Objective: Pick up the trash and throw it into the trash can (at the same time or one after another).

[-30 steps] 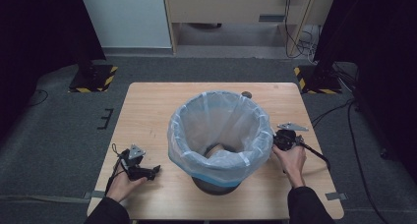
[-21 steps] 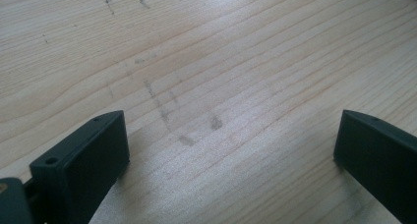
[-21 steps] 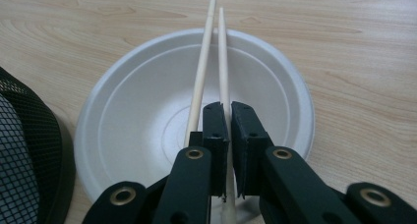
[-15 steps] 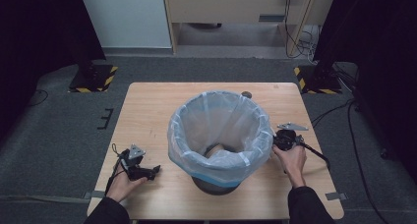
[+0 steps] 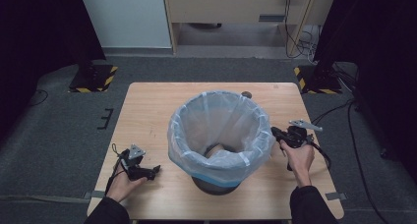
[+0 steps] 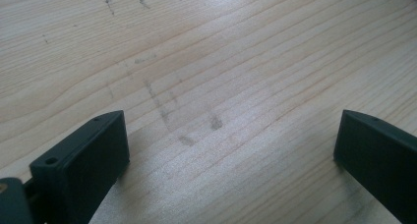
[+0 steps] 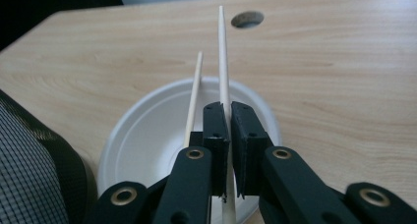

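- Right tongs [image 7: 229,135] clenched on a chopstick [image 7: 223,52], pinched between the two pads, its tip pointing away toward a hole [image 7: 247,19] in the worktop [image 7: 344,76].
- Second chopstick [image 7: 194,96] loose just left of the gripped one, outside the pads, lying across a white plate [image 7: 147,140].
- Plate flat on the worktop under the right tongs, beside the dark mesh wall of a bin [image 7: 29,160].
- Seen from above: right tongs [image 5: 278,134] just beside the bin's right rim, held by the right hand [image 5: 297,155]; plate hidden there behind bin and tongs.
- Bin [image 5: 221,135] mid-worktop, lined with a pale blue bag [image 5: 196,130] folded over the rim.
- Left tongs [image 5: 153,171] low on the near left of the worktop, held by the left hand [image 5: 123,182], well apart from the bin.
- Left tongs [image 6: 231,150] released: pads wide apart, bare wood between them.
- Faint dark scuffs [image 6: 187,130] on the wood between the left pads.
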